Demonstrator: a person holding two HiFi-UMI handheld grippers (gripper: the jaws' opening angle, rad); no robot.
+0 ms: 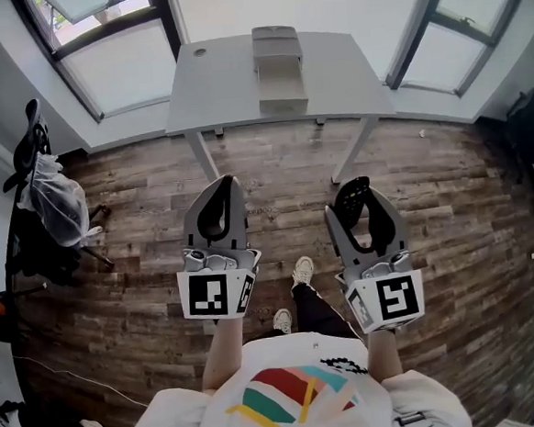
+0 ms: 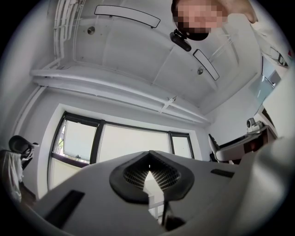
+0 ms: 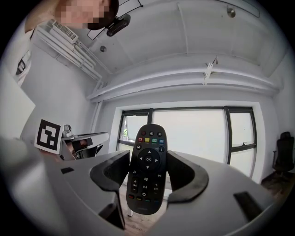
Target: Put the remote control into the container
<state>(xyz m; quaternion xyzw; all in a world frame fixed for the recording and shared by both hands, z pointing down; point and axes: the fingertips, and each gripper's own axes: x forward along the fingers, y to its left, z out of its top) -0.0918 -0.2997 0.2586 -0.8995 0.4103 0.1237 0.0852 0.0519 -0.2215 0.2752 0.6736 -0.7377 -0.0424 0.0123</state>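
The remote control [image 3: 147, 170] is clamped between the jaws of the right gripper [image 1: 362, 199]. The pads press on its two long sides around the middle, and the button face is turned back toward the gripper's own camera. Its upper end, with the row of coloured keys, stands clear above the jaws. The lower end hangs below them. Gripping it mid-body probably keeps the long, slim case from pivoting while it is carried, and leaves an end free to lead into an opening.

The left gripper [image 2: 148, 167] has its jaws together with nothing between them. It looks like a spare hand for now, held level with the other one.

Both grippers are raised in front of the person, who stands on the wooden floor [image 1: 147, 208], well apart from the grey worktop [image 1: 221, 92]. The container [image 1: 280, 69], a pale box, sits in the middle of the worktop, running from its far edge toward its near edge. That puts it straight ahead for an approach. The remote has been picked up but not yet delivered, and whether the container's top is open cannot be told from here.
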